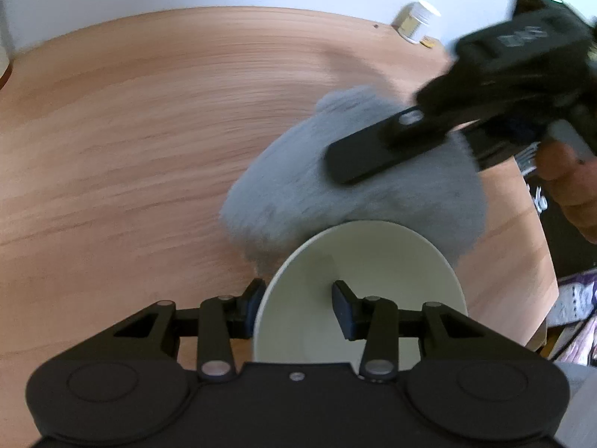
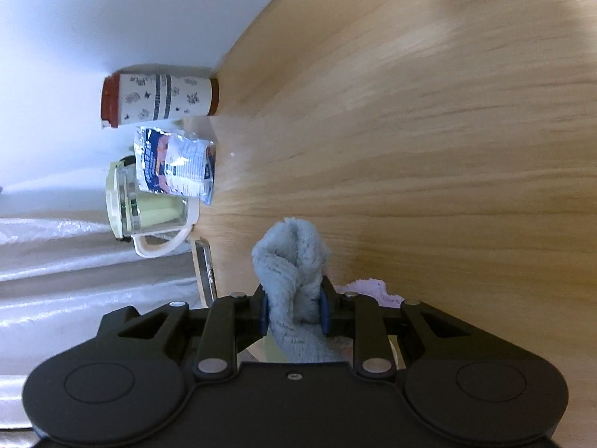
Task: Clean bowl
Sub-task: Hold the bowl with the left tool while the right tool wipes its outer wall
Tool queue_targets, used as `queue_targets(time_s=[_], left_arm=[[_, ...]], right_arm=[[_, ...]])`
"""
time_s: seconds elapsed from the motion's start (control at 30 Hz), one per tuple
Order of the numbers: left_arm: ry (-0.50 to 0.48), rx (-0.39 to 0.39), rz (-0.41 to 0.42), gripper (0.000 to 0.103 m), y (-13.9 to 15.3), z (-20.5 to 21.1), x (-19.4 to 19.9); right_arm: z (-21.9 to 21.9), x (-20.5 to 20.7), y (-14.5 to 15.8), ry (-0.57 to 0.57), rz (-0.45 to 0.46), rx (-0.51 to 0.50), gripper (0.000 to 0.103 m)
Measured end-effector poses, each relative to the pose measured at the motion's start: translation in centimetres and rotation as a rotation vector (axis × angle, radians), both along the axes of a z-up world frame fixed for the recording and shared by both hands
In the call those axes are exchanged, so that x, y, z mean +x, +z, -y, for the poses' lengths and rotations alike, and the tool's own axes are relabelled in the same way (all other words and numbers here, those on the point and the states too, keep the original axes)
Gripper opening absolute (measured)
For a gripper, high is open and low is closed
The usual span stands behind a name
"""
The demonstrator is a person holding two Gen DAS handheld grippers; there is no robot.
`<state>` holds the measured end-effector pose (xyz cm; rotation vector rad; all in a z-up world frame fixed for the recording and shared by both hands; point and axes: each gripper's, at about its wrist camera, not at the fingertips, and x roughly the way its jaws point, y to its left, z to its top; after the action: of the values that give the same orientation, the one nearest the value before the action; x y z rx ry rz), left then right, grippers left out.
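Tabletop [image 1: 130,142] of pale wood is filling the left of the left wrist view, bare and streaked with blur. Left gripper [image 1: 298,306] is sitting at the bottom centre of that view, its two fingers clamped on the rim of the bowl [image 1: 358,268], one pad outside the wall and one inside. Bowl, pale and cream-coloured, is tilting with its open side facing the camera, just above the table. Cloth [image 1: 335,186], grey-blue and fluffy, is bunching directly behind the bowl's far rim and touching it. Right gripper [image 1: 377,149] is reaching in from the upper right, blurred, its dark finger lying across the cloth. White-lidded jar [image 1: 416,22] is standing near the table's far edge. Hand [image 1: 567,183] is showing at the right edge behind the right gripper.

Right wrist view, turned sideways, is showing a patterned canister [image 2: 160,100] with red ends at left, a foil packet [image 2: 175,164] beside it, a clear jug [image 2: 149,209] with a white handle next, and a phone [image 2: 205,272] standing on edge. Right gripper [image 2: 294,313] is pinching the cloth [image 2: 291,261] between its blue pads, a fold rising beyond the fingertips. Pink cloth [image 2: 369,287] is peeking out just to the right
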<state>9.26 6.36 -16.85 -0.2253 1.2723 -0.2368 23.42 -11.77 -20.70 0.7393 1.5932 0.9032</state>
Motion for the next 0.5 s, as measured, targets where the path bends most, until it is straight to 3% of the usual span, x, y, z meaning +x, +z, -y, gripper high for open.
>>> queue_targets(time_s=[0.27, 0.43, 0.5], left_arm=[[0.012, -0.045, 0.004, 0.041, 0.8, -0.3, -1.3], [0.047, -0.081, 0.037, 0.050, 2.3, -1.0, -2.3], [0.059, -0.070, 0.071, 0.061, 3.2, -1.3, -3.0]], right_arm=[[2.4, -2.9, 7.2, -0.024, 0.225, 0.049, 0.028], [3.1, -5.4, 10.0, -0.024, 0.345, 0.041, 0.028], [2.9, -6.6, 10.7, -0.004, 0.381, 0.046, 0.028]])
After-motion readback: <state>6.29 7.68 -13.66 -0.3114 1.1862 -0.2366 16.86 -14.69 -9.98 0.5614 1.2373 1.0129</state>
